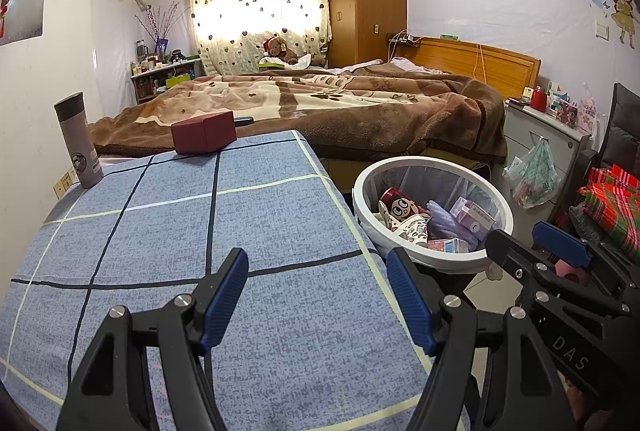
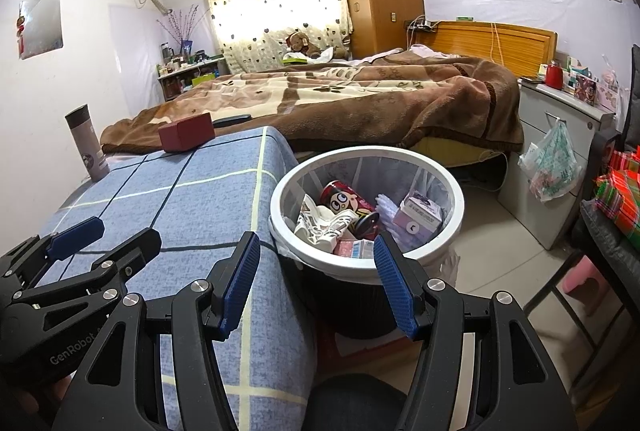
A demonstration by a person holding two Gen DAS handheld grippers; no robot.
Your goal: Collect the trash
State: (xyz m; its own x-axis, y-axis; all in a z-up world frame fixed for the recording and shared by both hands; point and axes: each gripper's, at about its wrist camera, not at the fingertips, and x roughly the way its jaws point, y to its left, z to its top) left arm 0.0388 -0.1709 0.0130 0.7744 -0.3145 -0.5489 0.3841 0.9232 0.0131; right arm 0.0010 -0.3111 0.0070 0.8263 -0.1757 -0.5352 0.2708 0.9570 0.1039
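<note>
A white-rimmed trash bin (image 1: 436, 163) (image 2: 366, 151) stands on the floor right of the table. Inside lie a red cartoon can (image 2: 346, 200), crumpled white paper (image 2: 324, 223), a purple carton (image 2: 420, 217) and a pink carton (image 2: 354, 249). My left gripper (image 1: 316, 295) is open and empty above the blue checked tablecloth (image 1: 168, 239). It shows at the left of the right wrist view (image 2: 108, 233). My right gripper (image 2: 316, 283) is open and empty, at the table's right edge just before the bin. It shows at the right of the left wrist view (image 1: 532, 235).
A grey flask (image 1: 78, 141) (image 2: 88, 143) and a dark red box (image 1: 204, 133) (image 2: 186, 133) stand at the table's far end. A bed with a brown blanket (image 1: 320, 107) lies behind. A nightstand with a hanging plastic bag (image 2: 554, 163) and a chair (image 2: 600, 243) are right.
</note>
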